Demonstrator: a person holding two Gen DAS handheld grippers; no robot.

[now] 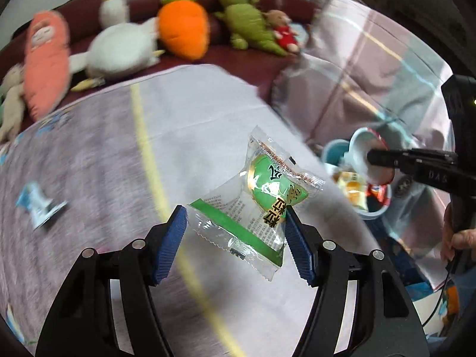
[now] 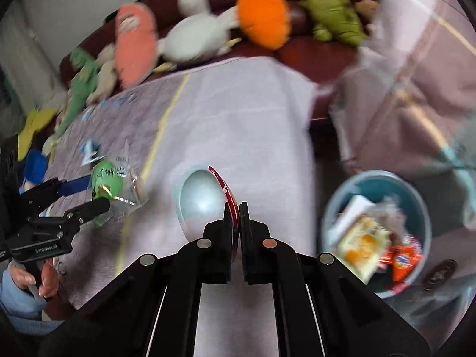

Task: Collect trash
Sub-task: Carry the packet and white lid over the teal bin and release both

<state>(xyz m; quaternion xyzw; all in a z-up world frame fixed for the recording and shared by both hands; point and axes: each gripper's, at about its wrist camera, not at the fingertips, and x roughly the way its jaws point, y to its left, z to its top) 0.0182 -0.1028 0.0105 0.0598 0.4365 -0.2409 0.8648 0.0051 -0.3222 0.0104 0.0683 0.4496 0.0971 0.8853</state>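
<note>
Holding the wrapper [image 1: 255,199] pinched in our left gripper [image 1: 236,235] and the cup [image 2: 202,199] by its rim in our right gripper [image 2: 236,208], we see the bin [image 2: 376,232] lies right of both, nearer the right one.

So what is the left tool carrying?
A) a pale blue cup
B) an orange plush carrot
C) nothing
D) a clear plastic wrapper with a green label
D: the clear plastic wrapper with a green label sits pinched between the left tool's blue pads, lifted off the cloth.
</note>
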